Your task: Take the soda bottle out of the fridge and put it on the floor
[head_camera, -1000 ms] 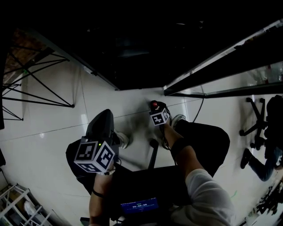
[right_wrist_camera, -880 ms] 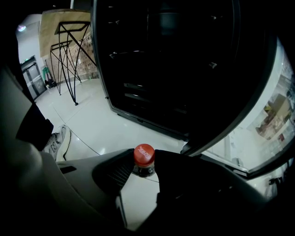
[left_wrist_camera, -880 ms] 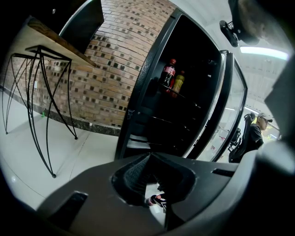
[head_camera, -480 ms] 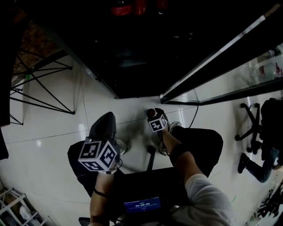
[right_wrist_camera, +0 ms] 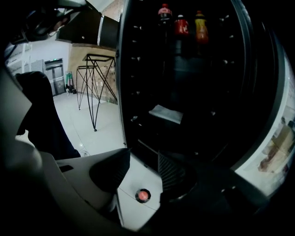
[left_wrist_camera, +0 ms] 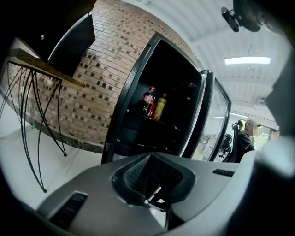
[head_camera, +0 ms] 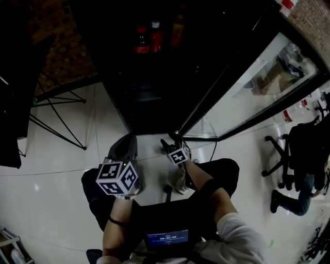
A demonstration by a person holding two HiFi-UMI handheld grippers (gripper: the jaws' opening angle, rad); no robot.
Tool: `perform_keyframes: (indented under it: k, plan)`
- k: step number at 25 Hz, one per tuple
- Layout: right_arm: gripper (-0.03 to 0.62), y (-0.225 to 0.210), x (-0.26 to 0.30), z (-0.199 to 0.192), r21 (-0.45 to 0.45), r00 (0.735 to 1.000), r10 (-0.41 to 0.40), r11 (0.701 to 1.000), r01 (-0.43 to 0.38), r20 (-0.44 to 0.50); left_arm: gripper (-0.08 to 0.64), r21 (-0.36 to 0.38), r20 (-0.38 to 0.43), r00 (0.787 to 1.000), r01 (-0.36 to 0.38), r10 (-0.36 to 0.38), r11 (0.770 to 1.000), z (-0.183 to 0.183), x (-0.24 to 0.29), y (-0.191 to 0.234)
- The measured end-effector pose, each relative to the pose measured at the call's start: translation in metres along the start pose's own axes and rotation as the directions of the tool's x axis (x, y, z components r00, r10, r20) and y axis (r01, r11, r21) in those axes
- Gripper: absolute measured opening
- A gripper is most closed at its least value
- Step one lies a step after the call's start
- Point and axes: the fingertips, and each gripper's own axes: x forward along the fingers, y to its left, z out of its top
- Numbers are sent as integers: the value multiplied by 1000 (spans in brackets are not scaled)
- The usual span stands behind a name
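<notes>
A soda bottle stands on the white floor, and its red cap [right_wrist_camera: 143,195] shows from above between the fingers of my right gripper [right_wrist_camera: 140,161]. Those jaws stand well apart and are closing, with neither pad touching the bottle. In the head view the right gripper [head_camera: 170,144] hovers by the foot of the open black fridge [head_camera: 149,98]. On a fridge shelf stand a cola bottle [right_wrist_camera: 164,13], a red bottle [right_wrist_camera: 181,25] and an orange one [right_wrist_camera: 201,25]. My left gripper [head_camera: 124,149] is held at the left, aimed at the fridge, its jaws [left_wrist_camera: 151,156] shut on nothing.
The glass fridge door [head_camera: 247,87] swings out to the right. A wire-legged black table [head_camera: 51,108] stands at the left against a brick wall [left_wrist_camera: 92,83]. An office chair and a seated person [head_camera: 299,170] are at the far right. My legs and shoes [head_camera: 178,180] are below the grippers.
The head view has tilted up, bringing the fridge shelf and its bottles into sight. The right gripper has lifted off the red-capped bottle on the floor.
</notes>
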Motion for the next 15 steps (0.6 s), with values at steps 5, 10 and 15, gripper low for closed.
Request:
perform_keyframes:
  k: [5, 10, 15]
  plan:
    - [176, 6, -66, 73, 21, 983, 39, 999, -43, 179, 1, 21, 51, 999, -1, -1, 1000, 24, -25, -16]
    - [14, 11, -149, 129, 82, 932, 54, 993, -89, 358, 0, 89, 73, 997, -28, 21, 996, 33, -42, -30]
    - [12, 1, -233, 166, 187, 914, -7, 979, -75, 405, 2, 116, 78, 996, -49, 41, 992, 38, -56, -39]
